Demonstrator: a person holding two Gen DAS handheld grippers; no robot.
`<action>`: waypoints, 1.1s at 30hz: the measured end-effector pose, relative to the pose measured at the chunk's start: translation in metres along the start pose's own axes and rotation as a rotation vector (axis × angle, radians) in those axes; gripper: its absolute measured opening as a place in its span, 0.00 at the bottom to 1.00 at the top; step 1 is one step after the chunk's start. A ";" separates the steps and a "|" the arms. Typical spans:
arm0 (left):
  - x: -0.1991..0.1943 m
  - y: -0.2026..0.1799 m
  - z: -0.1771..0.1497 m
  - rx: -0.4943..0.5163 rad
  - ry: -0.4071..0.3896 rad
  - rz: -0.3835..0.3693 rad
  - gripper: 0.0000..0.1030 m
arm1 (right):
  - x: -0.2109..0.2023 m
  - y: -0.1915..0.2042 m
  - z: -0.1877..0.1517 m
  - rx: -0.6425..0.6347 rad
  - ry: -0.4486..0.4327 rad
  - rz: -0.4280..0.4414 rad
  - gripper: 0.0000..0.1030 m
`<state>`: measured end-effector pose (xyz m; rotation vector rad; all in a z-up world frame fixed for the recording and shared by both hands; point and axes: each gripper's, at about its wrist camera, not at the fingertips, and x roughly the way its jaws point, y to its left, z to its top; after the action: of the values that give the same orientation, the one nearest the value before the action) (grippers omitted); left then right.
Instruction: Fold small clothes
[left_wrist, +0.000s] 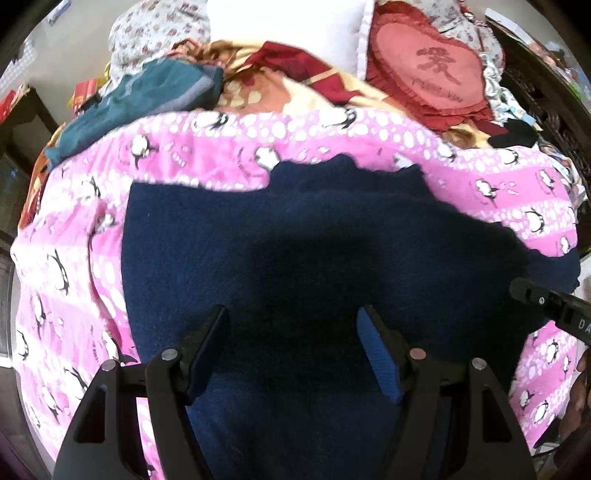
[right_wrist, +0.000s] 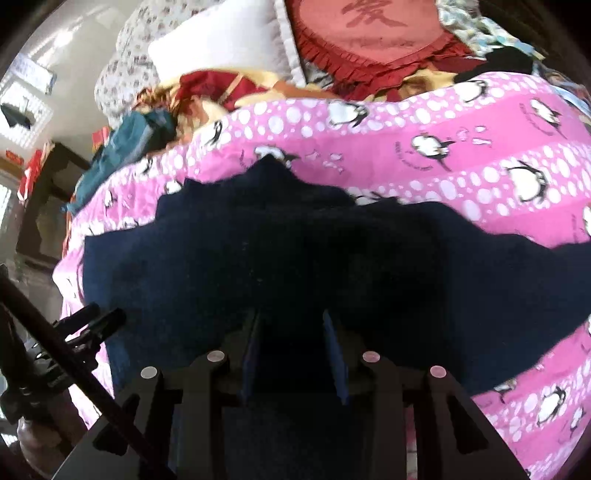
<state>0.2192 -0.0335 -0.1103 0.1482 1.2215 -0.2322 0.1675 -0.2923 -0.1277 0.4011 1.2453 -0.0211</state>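
Note:
A navy blue knit garment (left_wrist: 295, 229) lies spread on a pink penguin-print blanket (left_wrist: 221, 147), its far edge uneven with a small peak. My left gripper (left_wrist: 292, 310) hovers over the garment's near part, open, with its jaws wide apart and only flat cloth under them. In the right wrist view the same navy garment (right_wrist: 221, 266) fills the middle of the pink blanket (right_wrist: 406, 147). My right gripper (right_wrist: 290, 314) stands open above it with a narrower gap, and nothing is pinched between the pads. A black finger (left_wrist: 546, 299) of the right gripper shows at the right edge of the left wrist view.
Behind the blanket lie a teal garment (left_wrist: 147, 96), a red and yellow cloth (left_wrist: 295, 62), a white pillow (left_wrist: 288, 29) and a red heart-shaped cushion (left_wrist: 436, 66). A dark cabinet (right_wrist: 55, 192) stands off the bed's left side. A hand (right_wrist: 40, 435) holds the other tool at lower left.

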 end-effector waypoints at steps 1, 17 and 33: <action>-0.004 -0.006 0.001 0.005 -0.003 -0.012 0.69 | -0.007 -0.006 -0.002 0.010 -0.010 -0.006 0.39; 0.010 -0.155 -0.005 0.195 0.011 -0.151 0.69 | -0.086 -0.229 -0.069 0.524 -0.248 -0.105 0.57; -0.003 -0.127 0.000 0.126 -0.007 -0.116 0.69 | -0.062 -0.370 -0.076 0.952 -0.436 0.057 0.63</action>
<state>0.1863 -0.1557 -0.1061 0.1857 1.2105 -0.4111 -0.0083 -0.6257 -0.1957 1.1837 0.7213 -0.6380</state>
